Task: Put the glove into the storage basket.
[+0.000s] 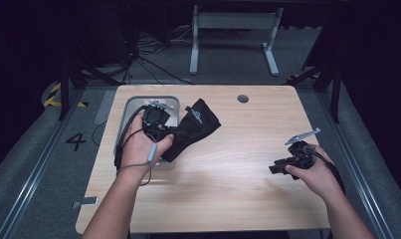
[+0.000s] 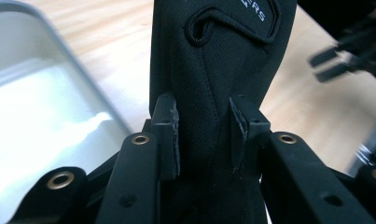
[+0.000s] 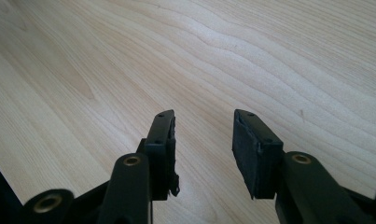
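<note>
The left tongs (image 2: 203, 135) clench a black glove (image 1: 193, 127), its long axis reaching out past the grey tray (image 1: 133, 105) over the worktop (image 1: 228, 164); the right tongs (image 3: 203, 140), released and bare, wait well apart from that tray.

We see the wooden table (image 1: 228, 164) lit brightly from above while the room around it sinks into dark. Glare whitens the metal tray (image 2: 41, 116) in the left gripper view, and the far gripper (image 2: 349, 56) blurs there.
</note>
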A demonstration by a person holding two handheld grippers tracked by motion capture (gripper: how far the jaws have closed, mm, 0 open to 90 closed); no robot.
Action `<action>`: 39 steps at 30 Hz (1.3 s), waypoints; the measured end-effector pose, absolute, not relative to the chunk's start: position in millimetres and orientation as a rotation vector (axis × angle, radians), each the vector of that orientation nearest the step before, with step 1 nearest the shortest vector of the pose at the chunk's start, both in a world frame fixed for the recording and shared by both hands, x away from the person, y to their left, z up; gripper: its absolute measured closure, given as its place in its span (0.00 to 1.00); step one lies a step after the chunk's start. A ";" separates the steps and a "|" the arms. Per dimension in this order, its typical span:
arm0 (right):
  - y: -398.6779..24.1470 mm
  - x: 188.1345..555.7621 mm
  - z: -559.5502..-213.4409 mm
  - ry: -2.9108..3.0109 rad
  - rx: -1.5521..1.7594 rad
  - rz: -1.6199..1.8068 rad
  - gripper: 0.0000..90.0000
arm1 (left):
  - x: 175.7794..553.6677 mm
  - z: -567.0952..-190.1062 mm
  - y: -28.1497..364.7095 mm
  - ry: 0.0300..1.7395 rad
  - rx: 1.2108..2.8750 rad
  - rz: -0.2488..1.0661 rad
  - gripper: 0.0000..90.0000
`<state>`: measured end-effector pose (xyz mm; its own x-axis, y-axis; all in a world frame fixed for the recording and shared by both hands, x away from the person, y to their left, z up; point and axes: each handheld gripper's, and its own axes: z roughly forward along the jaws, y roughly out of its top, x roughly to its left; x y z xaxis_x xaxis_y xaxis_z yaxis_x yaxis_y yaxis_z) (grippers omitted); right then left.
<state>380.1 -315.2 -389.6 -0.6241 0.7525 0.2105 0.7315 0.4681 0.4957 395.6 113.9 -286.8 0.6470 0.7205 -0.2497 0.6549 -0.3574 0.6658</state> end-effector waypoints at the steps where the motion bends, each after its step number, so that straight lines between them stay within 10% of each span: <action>1: -315.2 380.1 -389.6 2.659 1.345 0.869 0.67 | 397.7 -286.9 115.7 1.089 2.090 0.126 0.75; 39: -328.6 368.8 -393.9 2.631 1.407 0.858 0.65 | 490.6 -363.5 185.3 1.693 1.847 0.224 0.74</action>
